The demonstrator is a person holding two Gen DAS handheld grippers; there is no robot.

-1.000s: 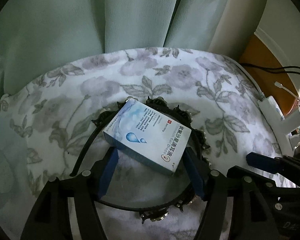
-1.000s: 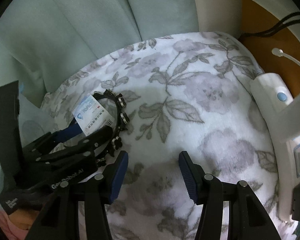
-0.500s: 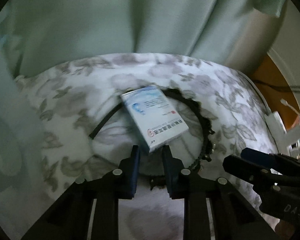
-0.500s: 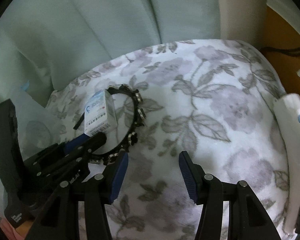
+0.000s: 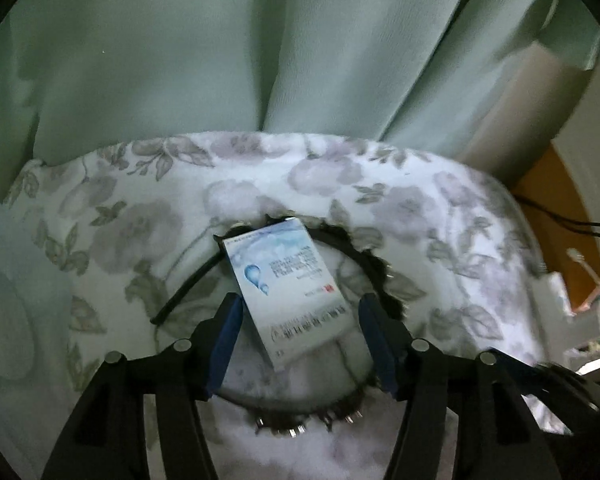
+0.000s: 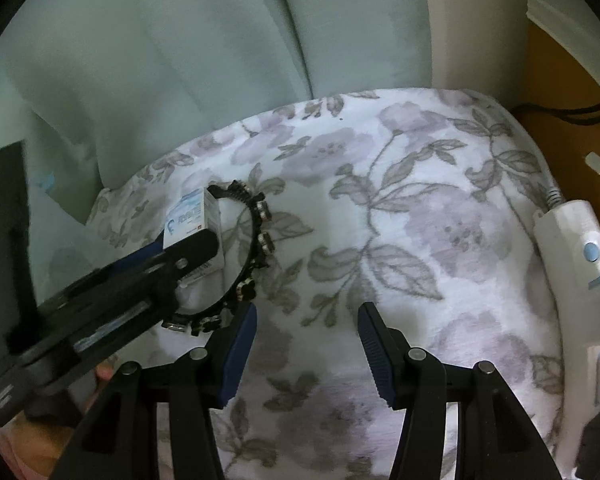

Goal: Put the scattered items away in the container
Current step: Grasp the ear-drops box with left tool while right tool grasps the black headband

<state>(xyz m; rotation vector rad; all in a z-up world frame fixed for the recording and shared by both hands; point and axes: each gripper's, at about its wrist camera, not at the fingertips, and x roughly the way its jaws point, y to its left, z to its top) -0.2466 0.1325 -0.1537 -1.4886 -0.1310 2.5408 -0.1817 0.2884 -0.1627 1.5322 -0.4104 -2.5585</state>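
Observation:
A white-and-blue eye-drops box (image 5: 288, 288) lies on the floral blanket (image 5: 420, 208), inside the loop of a black studded headband (image 5: 308, 426). My left gripper (image 5: 302, 320) is open, its blue fingers on either side of the box's near end. The left pad touches the box edge, while a small gap shows at the right pad. In the right wrist view the box (image 6: 192, 220) stands tilted between the left gripper's fingers, with the headband (image 6: 262, 240) beside it. My right gripper (image 6: 306, 320) is open over bare blanket, to the right of the headband, holding nothing.
Pale green curtains (image 5: 260, 60) hang behind the blanket. A white controller with a blue button (image 6: 580, 240) and its cables lie along the blanket's right edge, over an orange wooden surface (image 6: 572, 152). No container is in view.
The left gripper, nearly shut just short of the box half a second ago, has opened and moved forward astride it. The box now points lengthwise at the camera. The right gripper stays open.

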